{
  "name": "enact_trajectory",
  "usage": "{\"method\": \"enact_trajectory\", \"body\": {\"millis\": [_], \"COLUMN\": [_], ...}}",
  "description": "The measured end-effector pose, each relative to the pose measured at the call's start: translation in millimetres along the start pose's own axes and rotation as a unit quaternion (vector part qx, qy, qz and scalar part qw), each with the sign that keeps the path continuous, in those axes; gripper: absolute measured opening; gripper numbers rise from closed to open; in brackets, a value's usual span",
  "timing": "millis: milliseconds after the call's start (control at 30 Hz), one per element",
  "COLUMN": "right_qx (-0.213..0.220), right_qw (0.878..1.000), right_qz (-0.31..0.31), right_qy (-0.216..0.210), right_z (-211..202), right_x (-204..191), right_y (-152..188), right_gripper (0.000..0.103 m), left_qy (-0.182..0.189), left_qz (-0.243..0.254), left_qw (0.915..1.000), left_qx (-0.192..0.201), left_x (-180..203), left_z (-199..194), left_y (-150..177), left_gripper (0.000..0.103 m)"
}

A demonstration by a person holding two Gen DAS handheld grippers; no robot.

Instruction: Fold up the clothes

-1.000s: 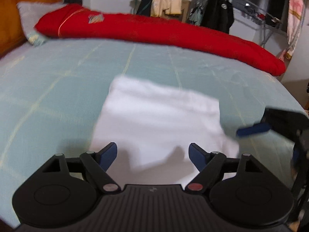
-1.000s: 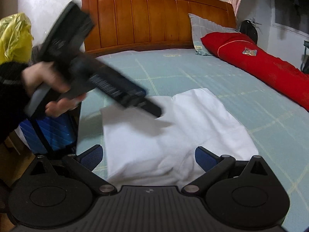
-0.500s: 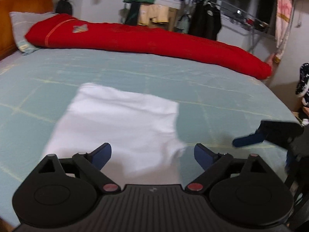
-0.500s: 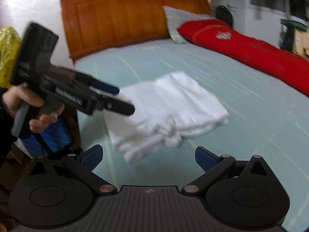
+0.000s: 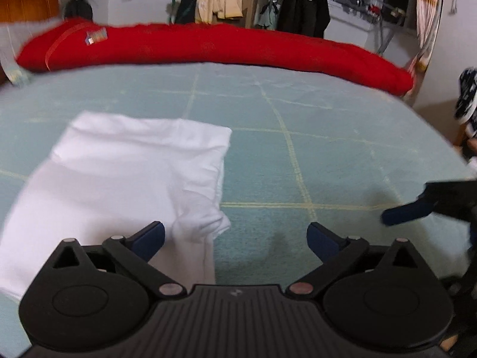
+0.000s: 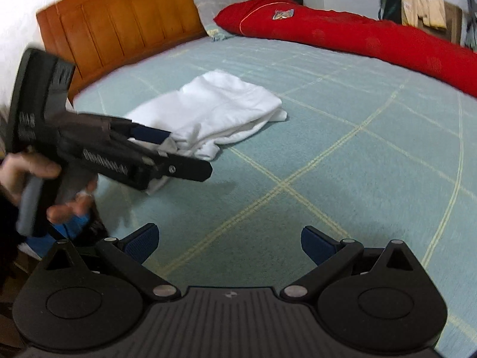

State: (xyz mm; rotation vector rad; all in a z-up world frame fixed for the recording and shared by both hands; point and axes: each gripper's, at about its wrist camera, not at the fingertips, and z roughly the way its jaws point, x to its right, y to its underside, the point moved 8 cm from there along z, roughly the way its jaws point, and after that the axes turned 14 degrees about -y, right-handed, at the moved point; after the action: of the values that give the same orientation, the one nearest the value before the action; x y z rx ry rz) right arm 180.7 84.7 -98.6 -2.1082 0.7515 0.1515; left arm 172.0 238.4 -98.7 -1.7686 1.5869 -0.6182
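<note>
White cloth, a folded garment (image 5: 128,179), lies on the pale green bed (image 5: 328,155) near the bed's near edge, toward the headboard end.

From the left wrist view, the left gripper (image 5: 235,238) stands wide, its jaws having just been opening. Nothing is pressed between the fingers, although the loose right corner of the garment lies below, just inside the left finger (image 5: 149,237). Most of the garment spreads to the left of this gripper and away from it, toward the red quilt roll (image 5: 214,47) that runs along the far edge of the bed. The right gripper (image 5: 408,210) shows at the right side of this view, well apart from the cloth, over bare bed. Only one blue finger of it shows here.

From the right wrist view, the right gripper (image 6: 228,243) also stands wide and empty, above bare bed sheet. The garment (image 6: 220,110) lies ahead and to its left, with its long axis running from the near edge of the bed toward the middle. The left gripper (image 6: 167,149), held by a hand (image 6: 44,179), hangs just at the near end of the cloth.

I judge the left gripper is clearly the nearer one, and the fold looks almost finished.
</note>
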Motion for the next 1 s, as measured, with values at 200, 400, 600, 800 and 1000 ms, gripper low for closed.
{"method": "enact_trajectory", "body": {"millis": [200,400,600,800,1000], "right_qx": [0.023,0.043,0.063,0.061,0.073], "right_qw": [0.999,0.999,0.997,0.993,0.985], "right_qz": [0.020,0.025,0.036,0.053,0.086], "right_qy": [-0.016,0.002,0.024,0.083,0.132], "right_z": [-22,-52,-82,-111,-151], "right_x": [-1,0,1,14,27], "right_y": [3,13,33,60,92], "right_gripper": [0.103,0.103,0.103,0.103,0.103], "left_qy": [-0.022,-0.038,-0.032,0.010,0.049], "left_qz": [-0.036,-0.010,0.030,-0.027,-0.011], "left_qw": [0.9967,0.9970,0.9974,0.9972,0.9959], "left_qx": [0.070,0.066,0.057,0.069,0.076], "left_x": [10,32,72,112,155], "left_z": [-44,-71,-86,-104,-118], "left_y": [-6,-5,6,5,9], "left_gripper": [0.102,0.102,0.102,0.102,0.102]}}
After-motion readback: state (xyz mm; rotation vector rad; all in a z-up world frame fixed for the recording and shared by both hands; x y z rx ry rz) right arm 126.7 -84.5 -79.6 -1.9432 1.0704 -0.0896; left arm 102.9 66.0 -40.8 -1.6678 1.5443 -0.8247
